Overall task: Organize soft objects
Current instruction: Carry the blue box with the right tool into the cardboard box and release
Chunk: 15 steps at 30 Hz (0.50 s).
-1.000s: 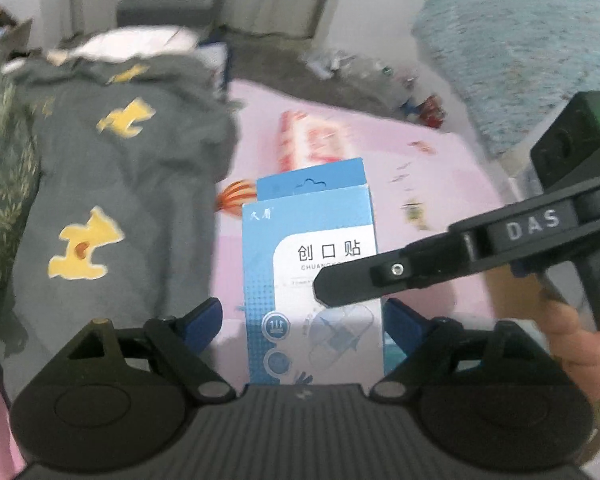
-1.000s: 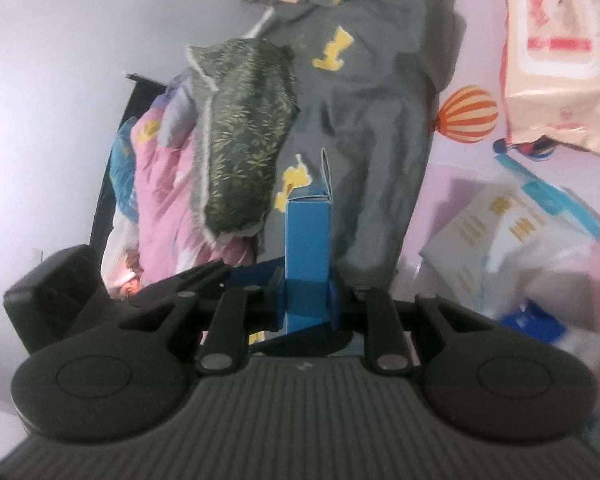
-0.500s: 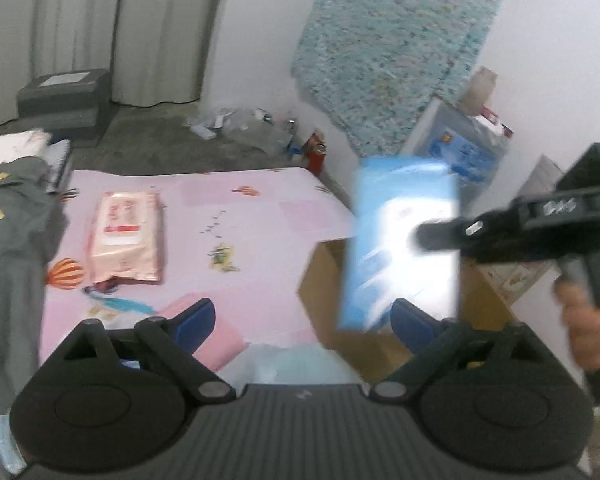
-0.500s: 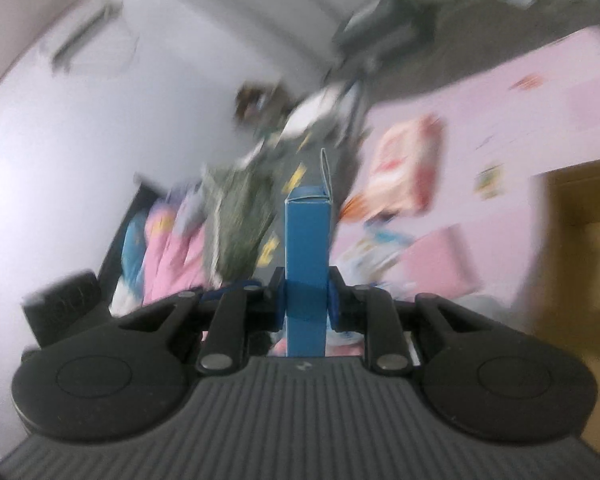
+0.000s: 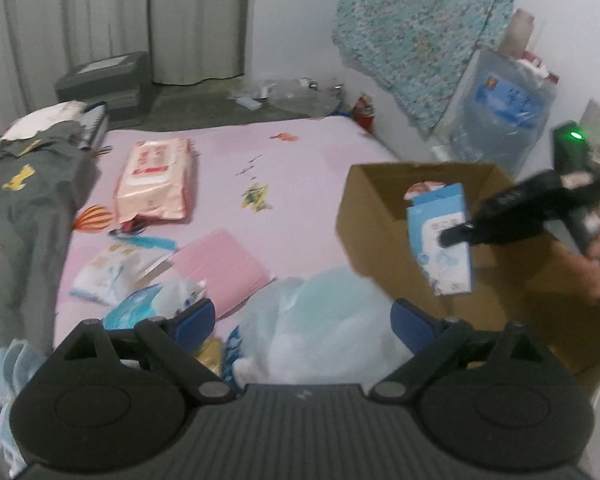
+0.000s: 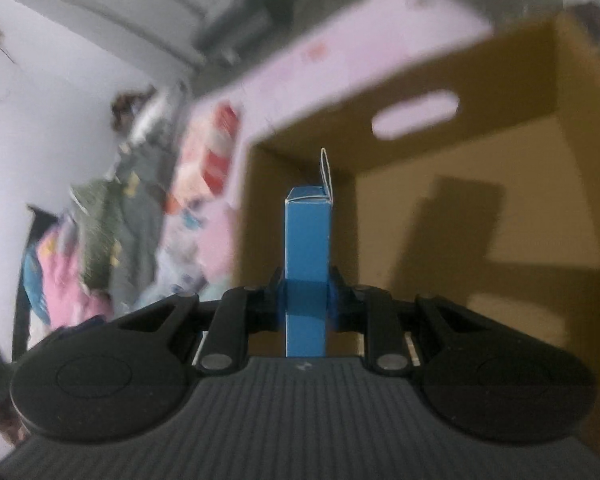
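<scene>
My right gripper (image 6: 306, 300) is shut on a thin blue box (image 6: 307, 248) and holds it upright over the open cardboard box (image 6: 480, 208). In the left wrist view the same blue box (image 5: 440, 236) hangs above the cardboard box (image 5: 380, 208), gripped by the right gripper (image 5: 454, 236) coming in from the right. My left gripper (image 5: 302, 316) is open with nothing between its blue pads (image 5: 194, 318), hovering over a pale plastic bag (image 5: 320, 320) on the pink bed. A round item lies inside the cardboard box.
On the pink sheet (image 5: 292, 168) lie a peach wipes pack (image 5: 154, 180), a pink flat pack (image 5: 220, 264) and small white-blue packets (image 5: 116, 272). A grey garment (image 5: 16, 208) covers the left side. Bags and clutter stand by the wall at right.
The right gripper carried the blue box away from between the left gripper's pads, across the bed, to above the cardboard box. The left gripper's view swung right from the grey garment toward the box.
</scene>
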Each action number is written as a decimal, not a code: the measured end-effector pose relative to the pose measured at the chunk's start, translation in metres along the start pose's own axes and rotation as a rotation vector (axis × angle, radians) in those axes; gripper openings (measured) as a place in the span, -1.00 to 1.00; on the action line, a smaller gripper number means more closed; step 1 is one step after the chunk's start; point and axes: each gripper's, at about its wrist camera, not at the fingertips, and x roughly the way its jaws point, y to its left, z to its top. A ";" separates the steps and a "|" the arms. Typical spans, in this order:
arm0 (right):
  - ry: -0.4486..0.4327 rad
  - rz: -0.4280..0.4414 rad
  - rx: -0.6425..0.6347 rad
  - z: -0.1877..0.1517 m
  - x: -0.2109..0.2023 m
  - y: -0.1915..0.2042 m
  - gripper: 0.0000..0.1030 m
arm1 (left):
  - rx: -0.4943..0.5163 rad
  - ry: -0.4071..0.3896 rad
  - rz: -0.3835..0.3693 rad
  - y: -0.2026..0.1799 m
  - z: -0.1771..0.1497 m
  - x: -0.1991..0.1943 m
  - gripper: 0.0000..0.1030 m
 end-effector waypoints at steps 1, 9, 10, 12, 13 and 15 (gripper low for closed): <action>0.017 -0.021 -0.014 0.003 0.017 0.001 -0.64 | -0.003 0.001 0.010 0.002 -0.005 -0.001 0.85; 0.019 -0.161 -0.053 0.016 0.048 -0.020 -0.50 | -0.021 0.007 0.050 0.022 -0.031 -0.006 0.85; 0.012 -0.165 -0.030 0.015 0.045 -0.027 -0.49 | -0.019 0.009 0.055 0.024 -0.034 -0.006 0.85; 0.003 -0.163 0.013 0.009 0.038 -0.042 -0.45 | -0.018 0.009 0.065 0.025 -0.040 -0.006 0.85; 0.004 -0.160 0.029 0.008 0.036 -0.043 -0.44 | -0.020 0.009 0.066 0.027 -0.042 -0.006 0.85; 0.005 -0.147 0.060 0.001 0.033 -0.051 -0.44 | -0.029 0.007 0.061 0.029 -0.047 -0.008 0.85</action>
